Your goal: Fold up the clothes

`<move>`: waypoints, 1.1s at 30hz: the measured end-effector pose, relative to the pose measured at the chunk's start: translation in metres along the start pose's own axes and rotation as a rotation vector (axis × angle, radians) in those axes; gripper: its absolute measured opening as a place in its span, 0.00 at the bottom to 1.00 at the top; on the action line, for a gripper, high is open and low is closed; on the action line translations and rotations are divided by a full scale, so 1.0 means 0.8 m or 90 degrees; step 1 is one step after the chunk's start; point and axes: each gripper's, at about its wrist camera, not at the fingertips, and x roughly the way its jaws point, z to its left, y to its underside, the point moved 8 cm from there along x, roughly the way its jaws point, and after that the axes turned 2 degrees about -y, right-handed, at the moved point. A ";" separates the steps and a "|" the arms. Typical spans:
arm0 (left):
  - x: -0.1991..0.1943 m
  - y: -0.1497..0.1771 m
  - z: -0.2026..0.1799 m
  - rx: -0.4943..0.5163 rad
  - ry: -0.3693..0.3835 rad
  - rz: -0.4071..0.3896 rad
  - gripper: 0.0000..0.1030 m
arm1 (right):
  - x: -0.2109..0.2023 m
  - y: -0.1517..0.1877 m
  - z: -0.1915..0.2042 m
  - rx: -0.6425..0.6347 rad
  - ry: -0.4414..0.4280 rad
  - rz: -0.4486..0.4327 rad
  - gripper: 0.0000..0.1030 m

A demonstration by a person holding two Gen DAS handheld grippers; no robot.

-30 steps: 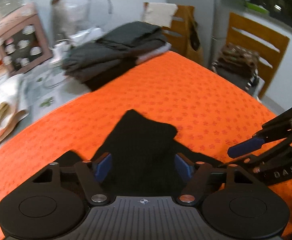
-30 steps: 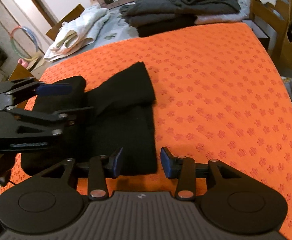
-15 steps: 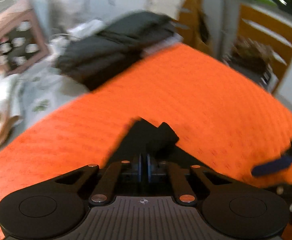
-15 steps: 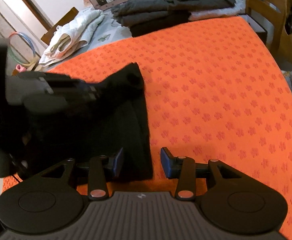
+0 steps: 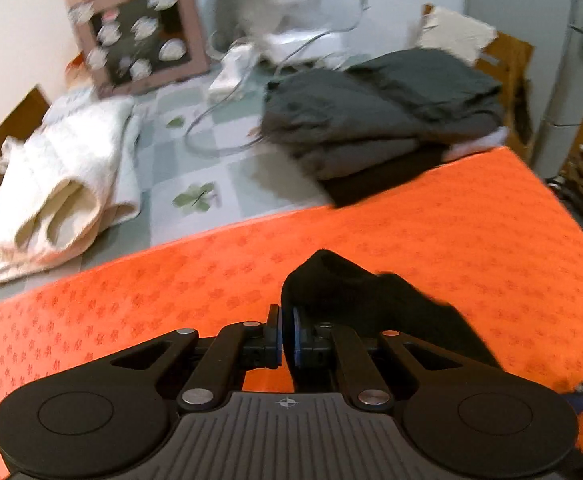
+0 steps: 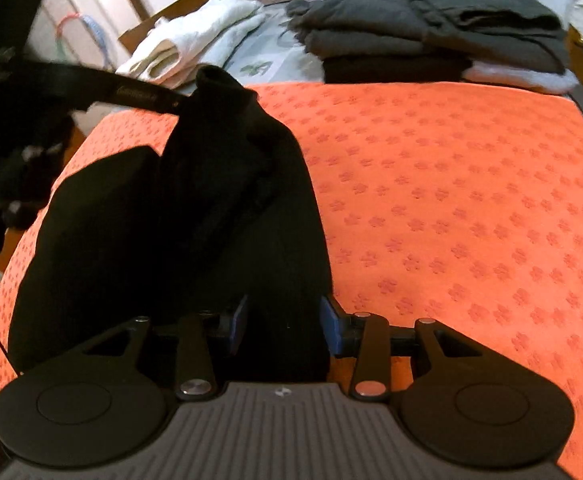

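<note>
The left gripper [image 5: 286, 340] pinches a fold of the black garment [image 6: 195, 216] and holds it raised above the orange cloth [image 6: 431, 184] on the tabletop. The right gripper [image 6: 285, 328] has its fingers wide, astride the garment's near edge. This looks like mid-fold; next, the raised part needs laying squarely over the rest.

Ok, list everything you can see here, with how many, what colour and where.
black garment: one, black, on the orange cloth, one end lifted
orange cloth: one, orange, patterned, covering the near table
folded clothes: one stack, dark grey, past the cloth's far edge
white towel: one, cream-white, far left
pink box: one, pink, at the back
left tool: shut on the black garment
right tool: open, straddling the garment's near edge
</note>
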 end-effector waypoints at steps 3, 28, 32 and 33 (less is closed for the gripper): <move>0.016 0.009 0.012 -0.006 -0.005 0.024 0.12 | 0.001 0.003 0.009 -0.028 -0.010 0.005 0.10; -0.053 0.068 -0.111 0.151 0.155 0.035 0.45 | -0.120 0.092 0.032 -0.020 -0.124 0.072 0.04; -0.020 0.074 -0.124 0.152 0.118 0.068 0.45 | -0.129 0.108 0.028 -0.014 -0.123 0.093 0.04; -0.012 0.074 -0.125 0.150 0.106 0.076 0.42 | -0.129 0.110 0.027 -0.013 -0.122 0.095 0.04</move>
